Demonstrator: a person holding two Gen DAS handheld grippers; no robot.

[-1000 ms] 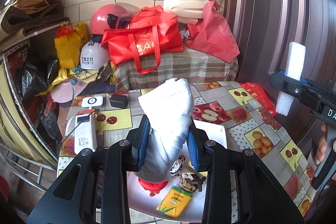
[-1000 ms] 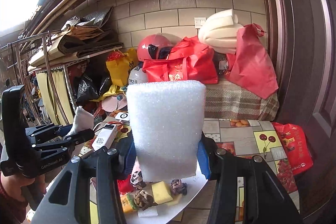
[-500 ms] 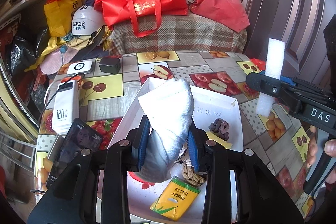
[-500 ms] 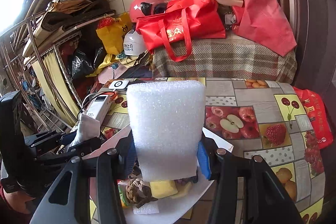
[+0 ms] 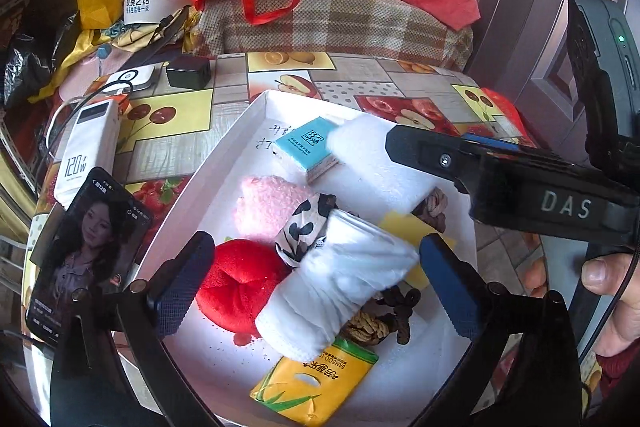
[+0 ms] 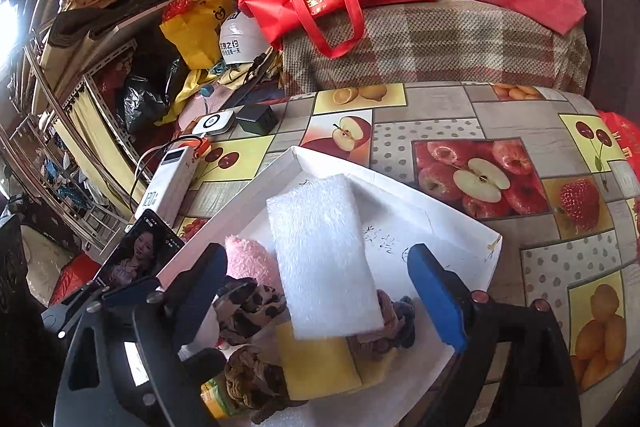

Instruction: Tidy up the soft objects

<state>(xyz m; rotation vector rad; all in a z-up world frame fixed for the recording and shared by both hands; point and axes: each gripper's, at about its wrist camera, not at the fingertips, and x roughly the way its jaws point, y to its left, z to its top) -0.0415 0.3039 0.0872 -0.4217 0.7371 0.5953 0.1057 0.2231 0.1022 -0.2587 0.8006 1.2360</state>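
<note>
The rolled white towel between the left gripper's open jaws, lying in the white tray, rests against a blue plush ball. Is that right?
Not quite: the left wrist view shows the rolled white towel against a red plush ball, not a blue one. It does lie in the white tray, between the left gripper's opening jaws.

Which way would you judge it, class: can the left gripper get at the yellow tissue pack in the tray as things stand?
Probably yes. The yellow tissue pack lies uncovered at the near end of the white tray, just below the left gripper, whose jaws are opening. Only the rolled white towel between them overlaps its top edge.
</note>
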